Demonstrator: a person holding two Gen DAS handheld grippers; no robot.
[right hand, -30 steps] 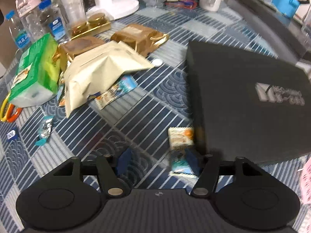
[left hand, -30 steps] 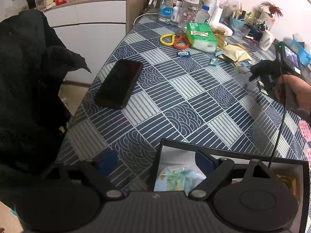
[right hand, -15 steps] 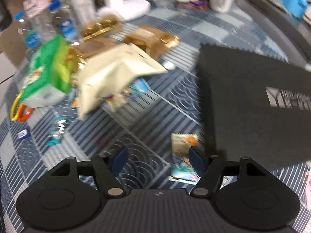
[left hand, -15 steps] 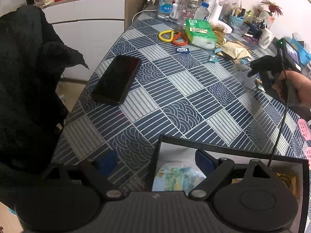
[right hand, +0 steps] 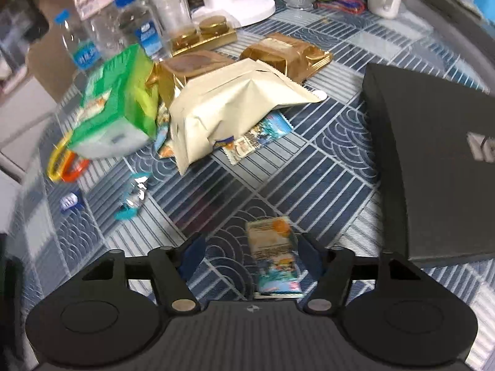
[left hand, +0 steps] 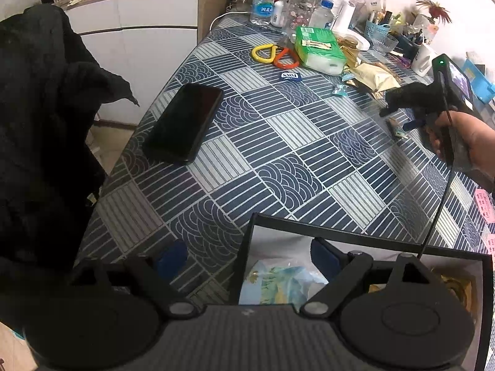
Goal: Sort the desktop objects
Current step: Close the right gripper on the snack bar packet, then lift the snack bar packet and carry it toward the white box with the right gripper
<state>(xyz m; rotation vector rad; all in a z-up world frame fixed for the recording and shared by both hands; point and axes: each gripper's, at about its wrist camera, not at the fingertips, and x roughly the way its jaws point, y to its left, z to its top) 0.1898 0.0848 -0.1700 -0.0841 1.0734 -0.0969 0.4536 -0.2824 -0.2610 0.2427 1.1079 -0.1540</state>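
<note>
Table (left hand: pixel 278 142) with a blue-and-white geometric cover takes most of both views. Black jacket (left hand: pixel 40 130) hangs at its left edge in the left wrist view. Flat black box (right hand: pixel 433 160) lies on the right side of the right wrist view, well clear of the snack pile. Open black-rimmed box (left hand: pixel 365 238) sits at the near edge under the left gripper (left hand: pixel 247 256), with a printed packet (left hand: pixel 278 284) inside. Left jaws stand wide apart and straddle the box's left wall: one blue pad over the table, the other over the box interior, nothing between them pressed.

Black phone (left hand: pixel 184 122) lies face up on the left part of the table. Green tissue pack (right hand: pixel 114 108) sits beside a cream pouch (right hand: pixel 229 108) and gold-wrapped snacks (right hand: pixel 287 54); yellow and orange clips (right hand: pixel 66 160) touch the tissue pack's near end.

Right gripper (right hand: pixel 247 255), held by a hand (left hand: pixel 464 142), points down at a small snack sachet (right hand: pixel 273 256) lying flat on the table. Sachet is between the jaws, hard against the right pad (right hand: pixel 309 255), with a clear gap to the left pad. Jaws are closing, not yet clamped.
</note>
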